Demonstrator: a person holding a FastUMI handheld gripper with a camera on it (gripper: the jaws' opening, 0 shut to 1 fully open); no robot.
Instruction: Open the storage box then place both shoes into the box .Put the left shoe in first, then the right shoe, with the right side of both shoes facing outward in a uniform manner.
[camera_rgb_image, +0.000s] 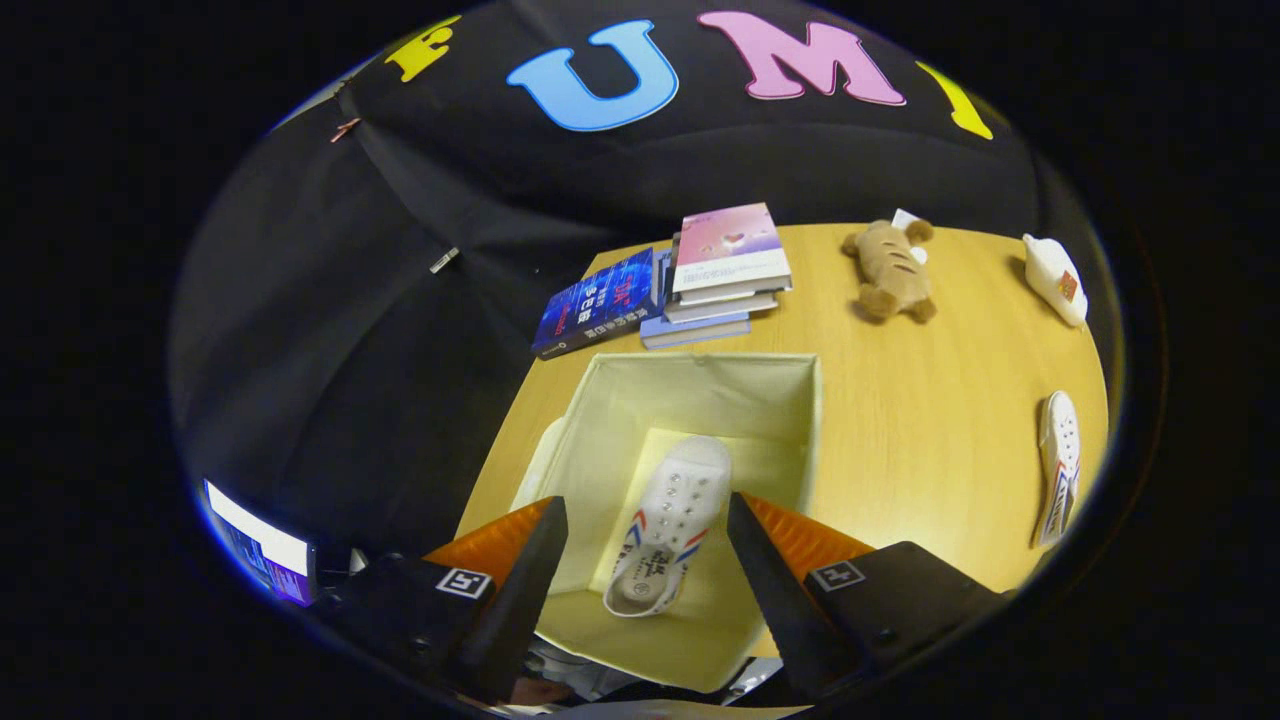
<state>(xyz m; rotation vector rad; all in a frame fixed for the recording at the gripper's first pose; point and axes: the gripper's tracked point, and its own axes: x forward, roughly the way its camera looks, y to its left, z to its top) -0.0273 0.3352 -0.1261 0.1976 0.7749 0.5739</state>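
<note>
The gripper (647, 535) hung with its fingers spread wide, gripping nothing, above the open storage box (790, 372). One white shoe (672, 520) lay inside on the box floor, seen between the fingers. The other shoe (1058, 462) rested well apart on the wooden table (915, 420), near its edge.

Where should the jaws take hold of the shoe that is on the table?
Likely across the middle of the table shoe, from above: it lies flat and narrow on the table, both sides free. The gripper is open over the box.
</note>
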